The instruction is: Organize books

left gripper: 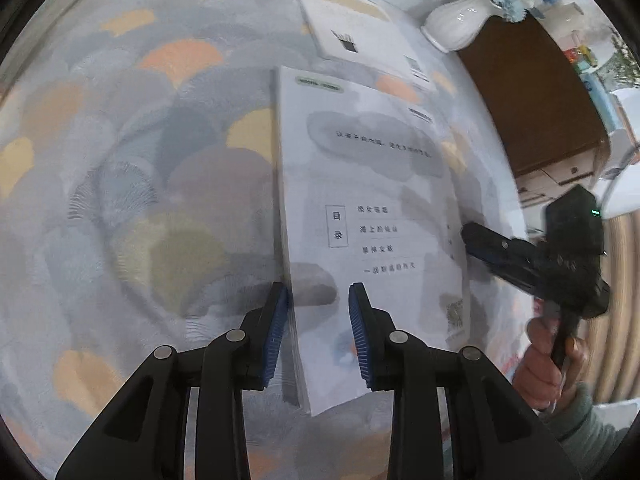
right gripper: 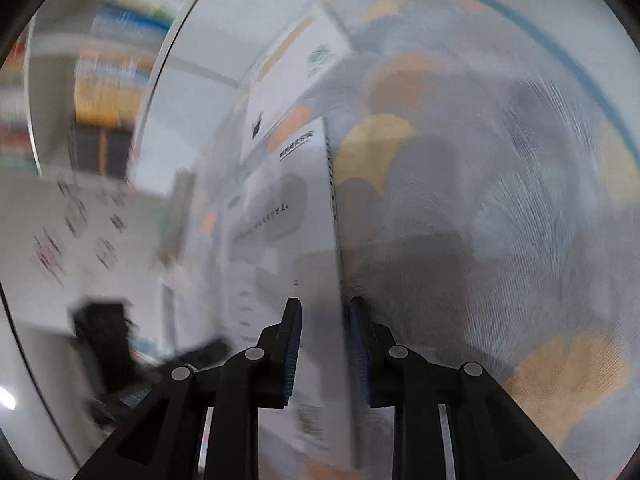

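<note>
Two books [left gripper: 372,216] [left gripper: 360,28], two tools [left gripper: 318,332] [right gripper: 326,356], one vase [left gripper: 460,20].

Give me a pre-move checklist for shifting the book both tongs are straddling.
1. Left tongs straddle the near book: ok.
2. Left pads clamped on it: not ok, a gap shows beside the right pad.
3. Right tongs straddle the book's edge: ok.
4. Right grip firm: cannot tell, the view is blurred.
5. Second book lies apart, further back: ok.
6. White vase stands off the book's right side: ok.
</note>
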Available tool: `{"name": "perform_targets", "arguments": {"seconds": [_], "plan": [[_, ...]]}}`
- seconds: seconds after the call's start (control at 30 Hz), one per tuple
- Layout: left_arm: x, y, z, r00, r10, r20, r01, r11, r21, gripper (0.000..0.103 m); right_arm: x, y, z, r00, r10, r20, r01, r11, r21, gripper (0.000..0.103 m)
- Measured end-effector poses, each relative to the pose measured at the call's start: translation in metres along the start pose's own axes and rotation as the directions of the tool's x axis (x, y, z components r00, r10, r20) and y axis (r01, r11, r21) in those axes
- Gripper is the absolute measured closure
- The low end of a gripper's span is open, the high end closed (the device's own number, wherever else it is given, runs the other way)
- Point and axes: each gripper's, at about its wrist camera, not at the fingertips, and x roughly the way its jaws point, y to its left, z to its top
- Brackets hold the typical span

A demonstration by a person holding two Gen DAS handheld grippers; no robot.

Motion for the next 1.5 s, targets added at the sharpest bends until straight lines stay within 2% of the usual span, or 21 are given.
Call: {"name": "perform_targets", "arguments": {"seconds": [0.13,0.17,0.23,0.3,0.4,0.47,0.53,0.6,0.67,0.73,0.83,0.93,1.0,1.07,1.1,1.13,1.2,1.27,1.33,1.4,1.5], "plan": [[0.000,0.001,-0.001,1.000,-0.009,0.003,0.009,1.000,0.019,0.076,-0.002,0.005,-0.005,1.000,0.005,0.015,-0.006,1.000,0.005,0.074],[0.000,0.003,0.000,1.000,-0.023,0.004,0.023,1.000,0.012,0.076,-0.004,0.003,-0.007,0.999,0.040,0.020,-0.040,0.999,0.026,0.074],[0.000,0.011,0.001,0.998,-0.069,0.009,0.069,0.998,-0.012,0.076,0.005,0.003,-0.015,0.979,0.205,-0.003,-0.203,0.972,0.116,0.074],[-0.003,0.019,-0.001,0.994,-0.113,0.008,0.113,0.993,-0.034,0.076,0.011,0.018,-0.024,0.972,0.233,-0.012,-0.230,0.967,0.105,0.074],[-0.018,0.032,-0.001,0.993,-0.116,0.019,0.117,0.992,-0.054,0.076,0.005,0.060,-0.032,0.982,0.188,-0.013,-0.188,0.982,0.016,0.074],[-0.040,0.043,-0.005,0.994,-0.087,0.068,0.090,0.995,-0.052,0.076,0.000,0.090,-0.033,0.989,0.146,-0.013,-0.147,0.987,-0.060,0.074],[-0.067,0.055,-0.008,0.991,-0.060,0.116,0.066,0.997,-0.049,0.076,0.001,0.125,-0.036,0.998,0.070,-0.003,-0.070,0.985,-0.155,0.074],[-0.099,0.073,-0.013,0.986,-0.032,0.166,0.041,0.998,-0.052,0.076,0.003,0.164,-0.042,0.999,-0.024,0.031,0.032,0.959,-0.280,0.074],[-0.121,0.092,-0.016,0.980,-0.009,0.199,0.022,0.998,-0.067,0.076,0.008,0.189,-0.046,0.997,-0.061,0.045,0.073,0.935,-0.348,0.074],[-0.143,0.112,-0.020,0.972,0.011,0.236,0.012,0.995,-0.098,0.076,0.020,0.220,-0.052,0.997,-0.064,0.041,0.076,0.911,-0.406,0.074],[-0.160,0.135,-0.027,0.959,0.049,0.280,-0.008,0.989,-0.144,0.076,0.039,0.254,-0.062,1.000,-0.009,-0.013,0.002,0.889,-0.458,0.074],[-0.172,0.157,-0.029,0.946,0.088,0.311,-0.026,0.980,-0.200,0.076,0.063,0.279,-0.076,0.996,0.009,-0.087,-0.050,0.875,-0.482,0.074],[-0.179,0.176,-0.031,0.938,0.130,0.321,-0.051,0.968,-0.245,0.076,0.071,0.282,-0.084,0.994,0.002,-0.111,-0.057,0.872,-0.486,0.072],[-0.178,0.189,-0.033,0.940,0.146,0.309,-0.060,0.961,-0.271,0.076,0.078,0.279,-0.089,0.994,-0.023,-0.110,-0.034,0.874,-0.484,0.053],[-0.175,0.193,-0.034,0.944,0.148,0.296,-0.064,0.959,-0.277,0.076,0.081,0.273,-0.091,0.995,-0.046,-0.087,-0.001,0.880,-0.476,0.039],[-0.171,0.195,-0.034,0.950,0.143,0.279,-0.064,0.960,-0.274,0.076,0.085,0.264,-0.093,0.995,-0.072,-0.063,0.035,0.885,-0.465,0.038],[-0.160,0.197,-0.035,0.964,0.118,0.238,-0.056,0.966,-0.251,0.076,0.090,0.241,-0.093,0.991,-0.118,-0.056,0.083,0.900,-0.429,0.038],[-0.145,0.194,-0.033,0.977,0.089,0.195,-0.043,0.973,-0.229,0.073,0.105,0.219,-0.094,0.976,-0.218,-0.030,0.190,0.905,-0.381,0.042],[-0.124,0.190,-0.029,0.990,0.043,0.134,-0.015,0.979,-0.203,0.073,0.119,0.200,-0.096,0.948,-0.319,-0.009,0.296,0.888,-0.351,0.062],[-0.108,0.186,-0.029,0.995,0.036,0.092,-0.017,0.980,-0.198,0.073,0.128,0.189,-0.100,0.924,-0.383,0.009,0.363,0.868,-0.340,0.065],[-0.092,0.184,-0.030,0.998,0.032,0.057,-0.020,0.981,-0.192,0.073,0.136,0.176,-0.107,0.910,-0.413,0.012,0.396,0.863,-0.315,0.070]]}}
